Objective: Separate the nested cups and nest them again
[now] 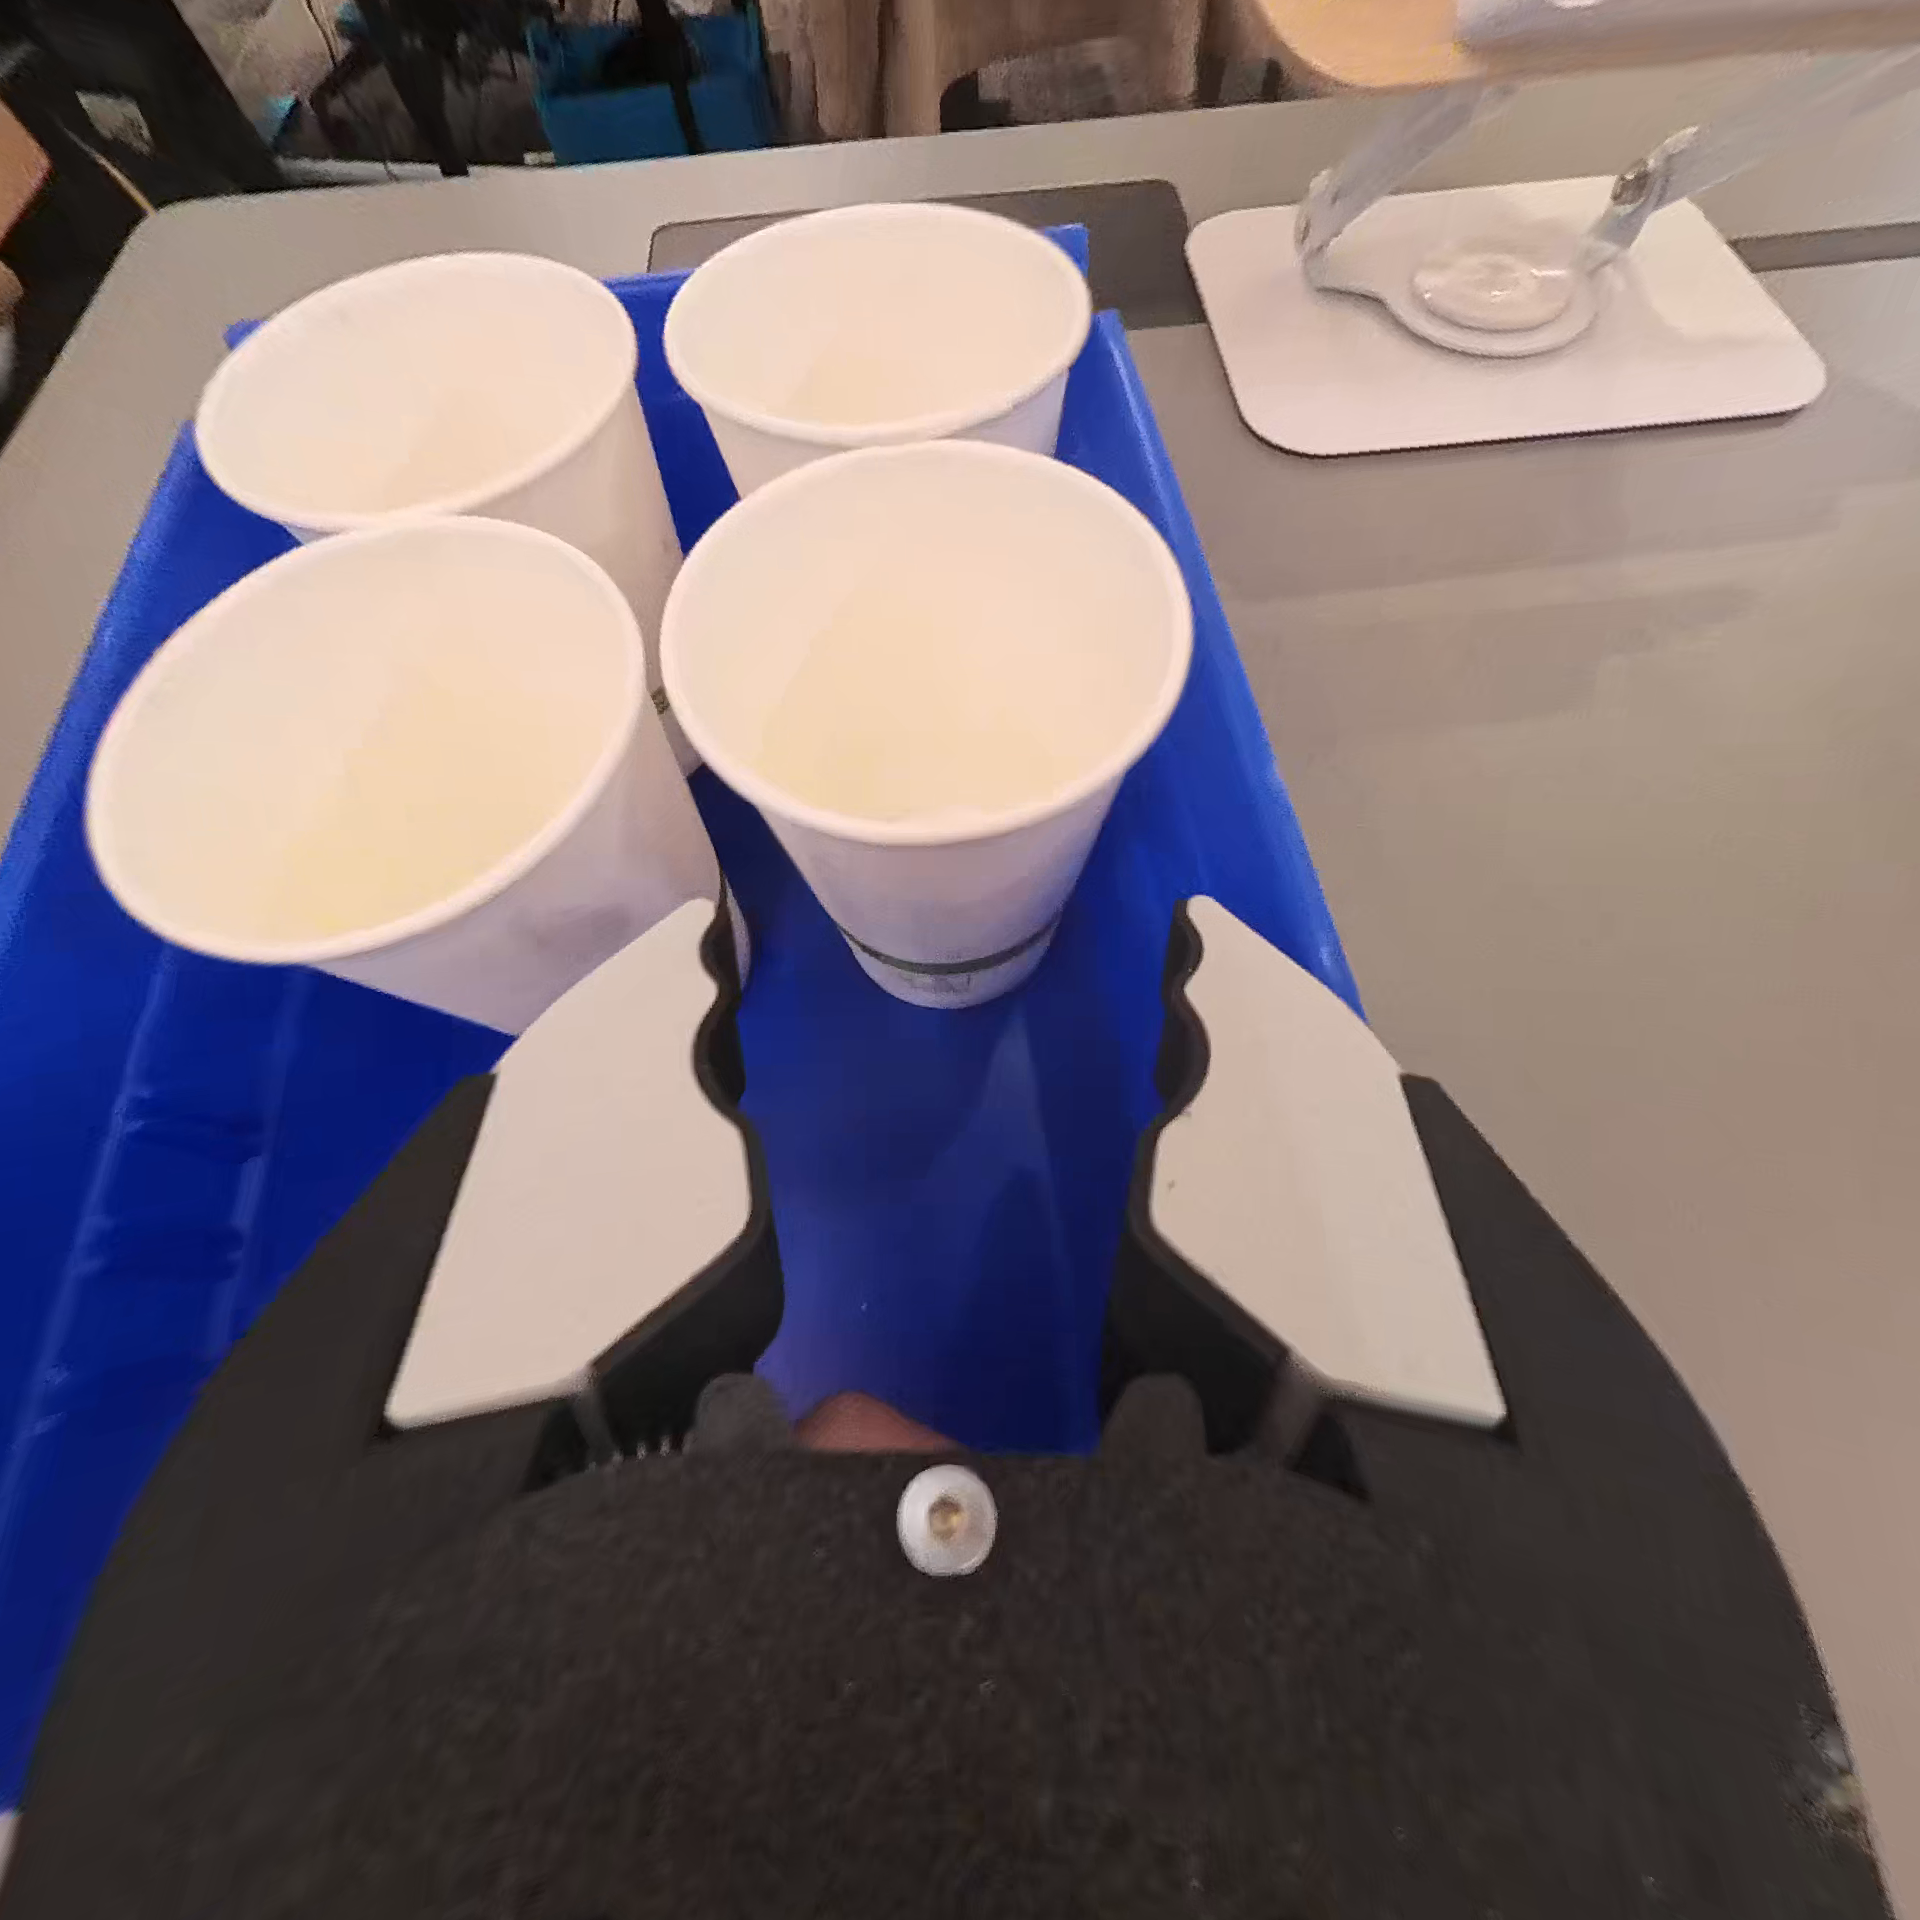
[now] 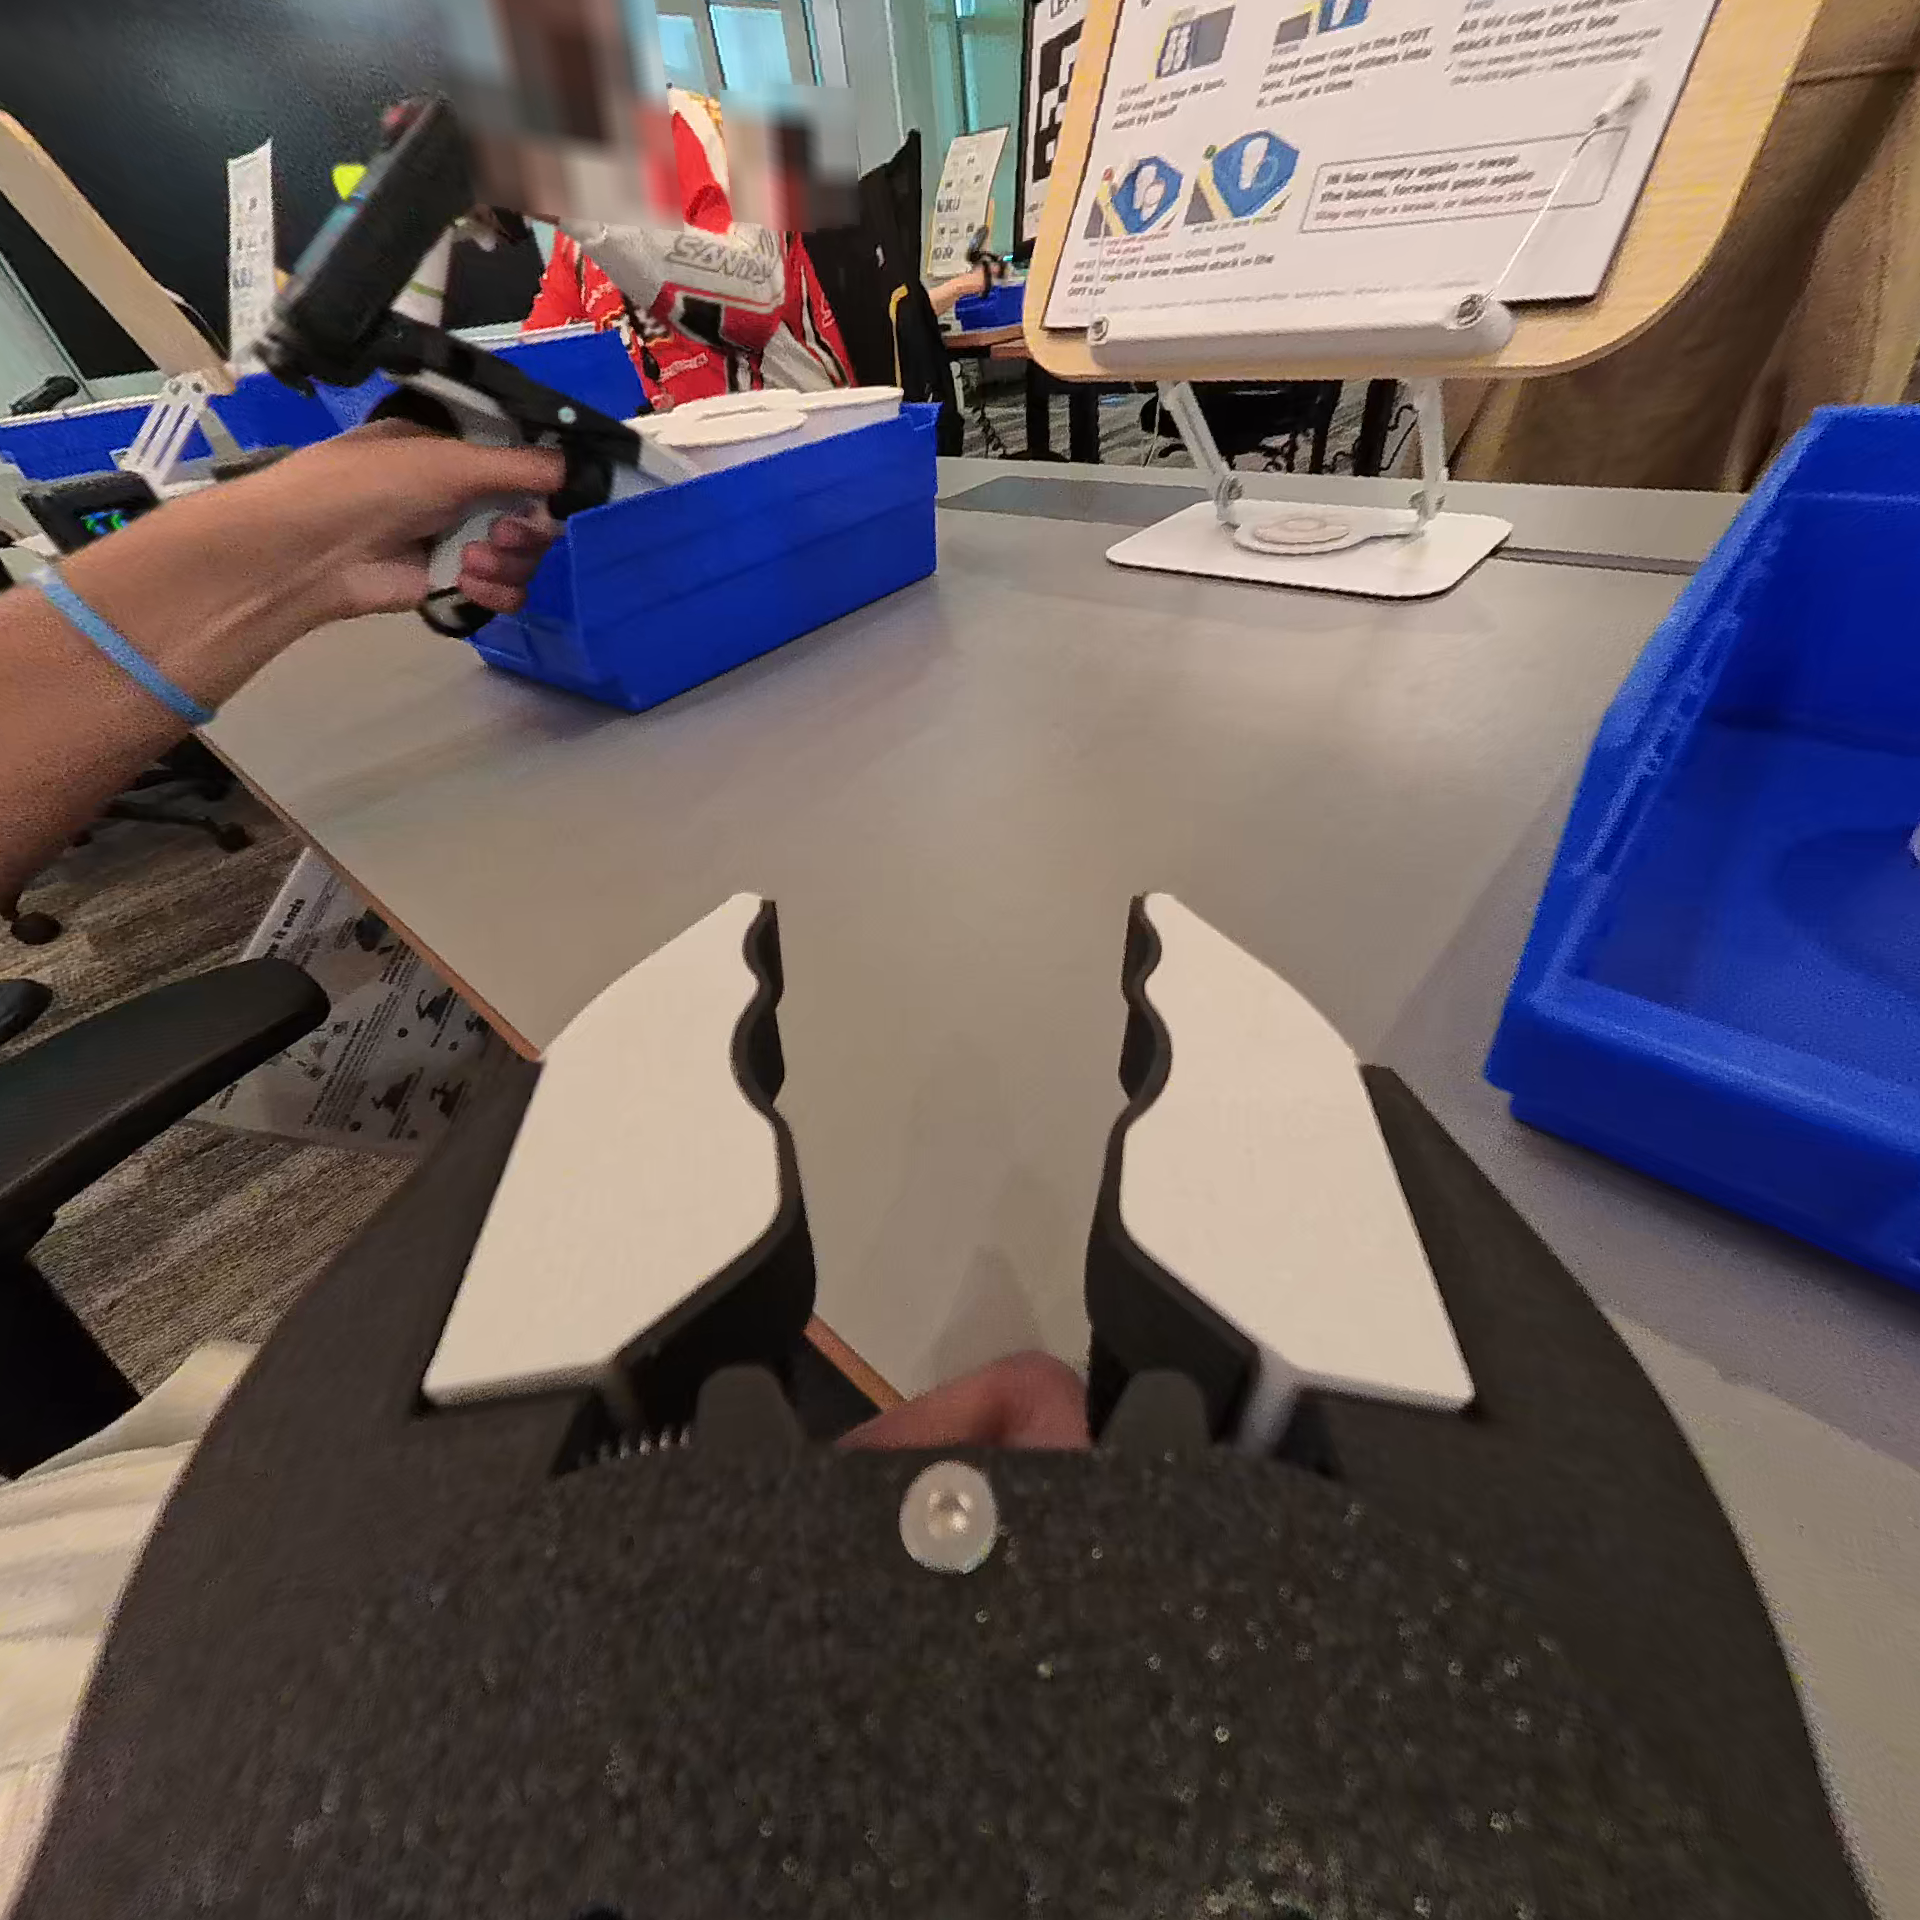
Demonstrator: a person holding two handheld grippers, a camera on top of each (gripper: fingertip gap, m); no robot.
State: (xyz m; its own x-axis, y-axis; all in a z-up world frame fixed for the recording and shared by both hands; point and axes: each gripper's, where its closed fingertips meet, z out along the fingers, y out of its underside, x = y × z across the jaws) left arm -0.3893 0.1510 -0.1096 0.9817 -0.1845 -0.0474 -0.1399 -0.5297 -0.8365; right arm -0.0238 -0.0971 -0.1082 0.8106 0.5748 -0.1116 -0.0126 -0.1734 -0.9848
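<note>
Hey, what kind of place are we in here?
Probably a shared data-collection workspace or lab: a grey table with blue bins of paper cups, an instruction board on a stand, and similar stations behind.

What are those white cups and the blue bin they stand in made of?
The white cups look like paper: thin matte walls, rolled rims and a faintly cream inside, perhaps a coating. The blue bin looks like moulded plastic: one even colour with a soft sheen and stiff ridged walls. Both are judged by look alone.
</note>
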